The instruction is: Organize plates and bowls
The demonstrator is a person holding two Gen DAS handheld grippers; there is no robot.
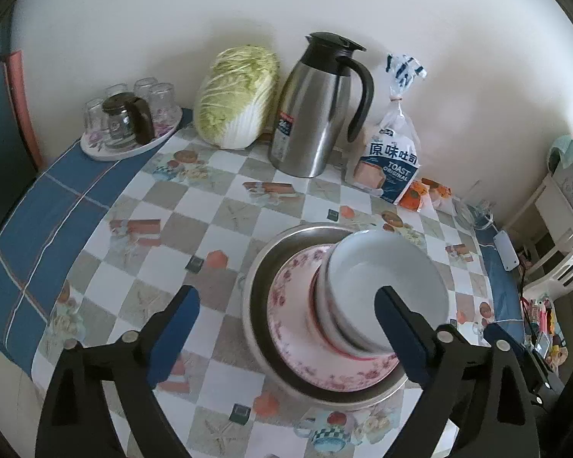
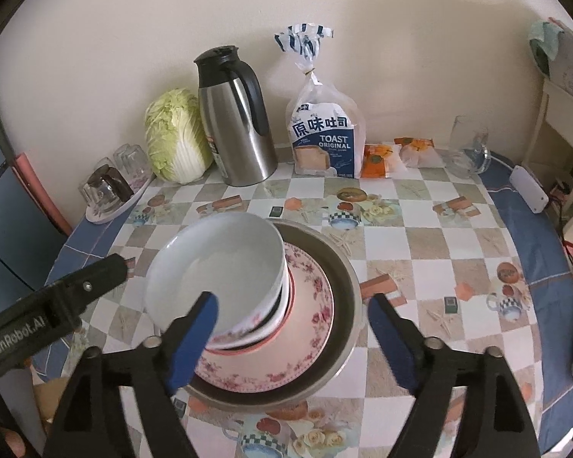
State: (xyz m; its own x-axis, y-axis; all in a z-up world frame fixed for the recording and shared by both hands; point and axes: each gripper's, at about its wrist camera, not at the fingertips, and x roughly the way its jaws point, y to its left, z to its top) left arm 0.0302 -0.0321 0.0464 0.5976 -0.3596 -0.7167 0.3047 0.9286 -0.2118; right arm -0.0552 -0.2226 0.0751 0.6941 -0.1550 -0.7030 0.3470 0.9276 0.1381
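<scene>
A stack stands on the checked tablecloth: a steel dish (image 1: 286, 236) (image 2: 347, 267) at the bottom, a pink floral plate (image 1: 290, 328) (image 2: 313, 305) in it, and nested bowls topped by a white bowl (image 1: 386, 263) (image 2: 217, 259). My left gripper (image 1: 286, 297) is open at the stack's left side; its right finger crosses in front of the white bowl without gripping it. My right gripper (image 2: 294, 301) is open at the stack's right side, and its left finger overlaps the white bowl. Nothing is pressed between either pair of pads. The left gripper's body (image 2: 76, 290) also shows in the right wrist view.
Along the wall stand a tray of upturned glasses (image 1: 130, 118), a cabbage (image 1: 237, 99), a steel thermos jug (image 1: 313, 114), a toast bag (image 1: 391, 160), orange packets (image 2: 378, 160) and a glass (image 2: 470, 149). A white device (image 2: 531, 189) lies near the right edge.
</scene>
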